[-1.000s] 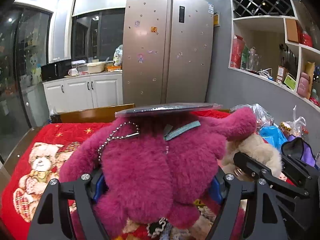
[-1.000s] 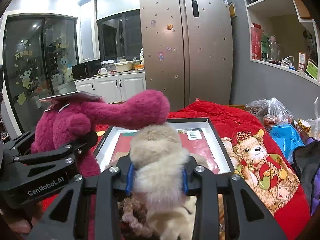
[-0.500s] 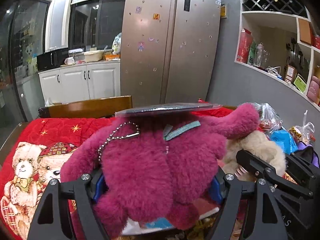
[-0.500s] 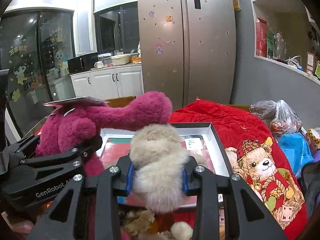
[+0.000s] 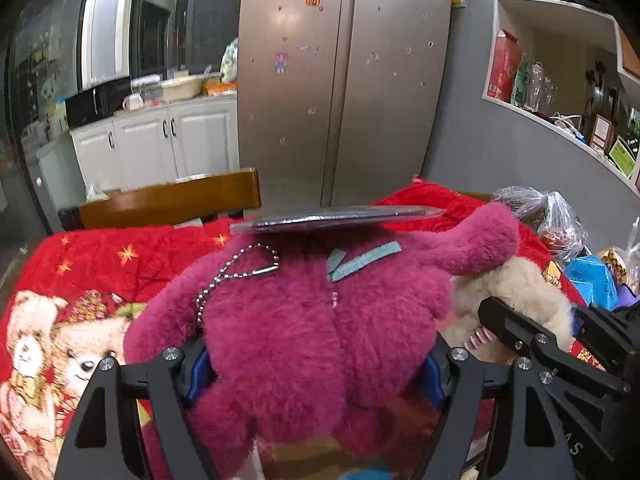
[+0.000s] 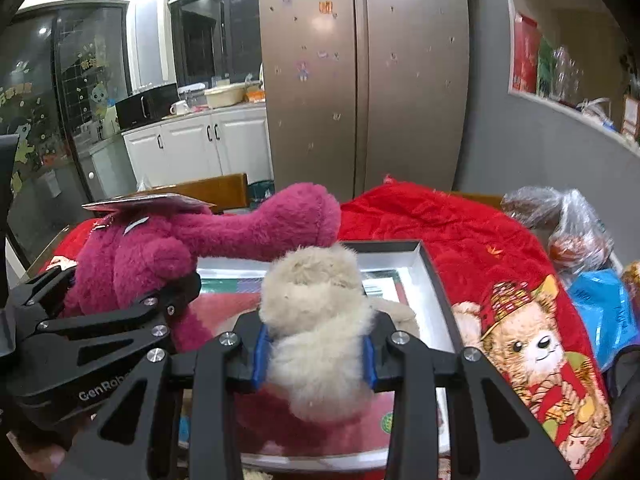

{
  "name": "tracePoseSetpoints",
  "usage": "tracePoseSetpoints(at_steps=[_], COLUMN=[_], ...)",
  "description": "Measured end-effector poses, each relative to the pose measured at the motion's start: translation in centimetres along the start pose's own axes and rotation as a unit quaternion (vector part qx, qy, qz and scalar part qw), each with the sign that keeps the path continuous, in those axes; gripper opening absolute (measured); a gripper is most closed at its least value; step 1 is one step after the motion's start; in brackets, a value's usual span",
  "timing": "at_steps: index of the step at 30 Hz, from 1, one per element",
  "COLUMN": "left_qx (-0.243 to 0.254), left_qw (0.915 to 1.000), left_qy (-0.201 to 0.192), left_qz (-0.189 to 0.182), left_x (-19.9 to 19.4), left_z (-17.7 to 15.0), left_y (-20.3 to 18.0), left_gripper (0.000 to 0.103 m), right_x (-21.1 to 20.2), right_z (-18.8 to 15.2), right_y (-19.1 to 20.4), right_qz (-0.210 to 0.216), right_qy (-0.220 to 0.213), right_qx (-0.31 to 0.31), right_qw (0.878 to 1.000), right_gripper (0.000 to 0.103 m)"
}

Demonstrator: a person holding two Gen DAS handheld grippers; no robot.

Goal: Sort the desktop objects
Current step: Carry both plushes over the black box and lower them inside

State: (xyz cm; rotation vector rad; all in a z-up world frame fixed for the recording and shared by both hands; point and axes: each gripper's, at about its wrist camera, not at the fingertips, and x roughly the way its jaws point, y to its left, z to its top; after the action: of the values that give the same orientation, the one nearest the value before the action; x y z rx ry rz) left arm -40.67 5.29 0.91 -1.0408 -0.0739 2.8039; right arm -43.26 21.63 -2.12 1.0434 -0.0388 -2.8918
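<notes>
My left gripper (image 5: 316, 376) is shut on a magenta plush bear (image 5: 320, 320) with a bead chain and a flat tag on top; the bear also shows at the left of the right wrist view (image 6: 160, 248). My right gripper (image 6: 316, 360) is shut on a beige plush toy (image 6: 320, 320), which also shows at the right of the left wrist view (image 5: 520, 292). Both toys hang above an open white box with a dark rim (image 6: 432, 280) that lies on the red bear-print cloth (image 6: 460, 232). The magenta bear's arm rests over the beige toy.
Plastic bags with food (image 6: 576, 228) and a blue packet (image 6: 604, 312) lie at the right of the table. A wooden chair back (image 5: 172, 200) stands behind the table. A fridge (image 5: 340, 80) and white cabinets (image 5: 160, 144) are beyond.
Both grippers have moved forward with their toys, from the table's near side to over the open box. Both grips are unchanged.
</notes>
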Motion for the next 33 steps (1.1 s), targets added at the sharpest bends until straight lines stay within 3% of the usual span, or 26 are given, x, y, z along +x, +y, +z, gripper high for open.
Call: tracePoseSetpoints(at_steps=[4,11,19,33], left_qx=[-0.017,0.002,-0.004,-0.012], left_qw=[0.9991,0.9985,0.9935,0.9899], left_qy=[0.033,0.054,0.112,0.141], left_qz=[-0.022,-0.012,-0.018,0.004], left_x=[1.4,2.8,5.8,6.8], left_z=[-0.2,-0.3,-0.4,-1.1], left_y=[0.1,-1.0,-1.6,-0.9], left_gripper=[0.08,0.08,0.08,0.082], right_x=[1.5,3.6,5.5,5.9], right_z=[0.0,-0.2,-1.1,-1.8], right_y=[-1.0,-2.4,-3.6,-2.9], right_qz=[0.003,-0.009,-0.031,-0.058], right_qy=[0.032,0.072,0.106,0.113], right_qx=[0.019,0.035,0.053,0.032], right_qw=[0.999,0.997,0.993,0.991], right_gripper=[0.037,0.037,0.037,0.037])
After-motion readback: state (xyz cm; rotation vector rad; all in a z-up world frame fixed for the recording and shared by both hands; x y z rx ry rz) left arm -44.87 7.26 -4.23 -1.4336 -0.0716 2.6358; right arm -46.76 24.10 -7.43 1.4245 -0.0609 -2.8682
